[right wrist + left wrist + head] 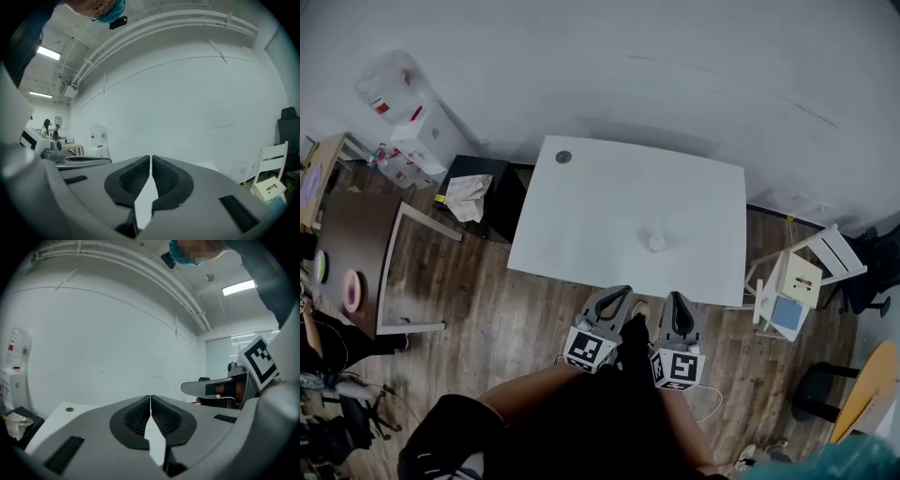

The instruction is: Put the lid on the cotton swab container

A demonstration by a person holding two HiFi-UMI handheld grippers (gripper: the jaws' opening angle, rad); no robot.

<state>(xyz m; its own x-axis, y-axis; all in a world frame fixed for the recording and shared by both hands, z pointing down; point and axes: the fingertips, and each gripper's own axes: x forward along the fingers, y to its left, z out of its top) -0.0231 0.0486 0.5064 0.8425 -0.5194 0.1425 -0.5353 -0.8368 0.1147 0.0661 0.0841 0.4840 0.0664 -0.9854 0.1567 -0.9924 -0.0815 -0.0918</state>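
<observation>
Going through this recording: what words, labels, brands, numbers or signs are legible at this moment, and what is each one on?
No text can be read in any view.
left gripper and right gripper: black-and-white square markers on their cubes, patterns only, no letters.
water dispenser: red labels, too blurred to read.
cream box: a red mark, too small to read.

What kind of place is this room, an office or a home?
Probably an office or lab workroom, not a home: a bare white table on a wood floor, a water dispenser by the wall, and strip lights on the ceiling.
</observation>
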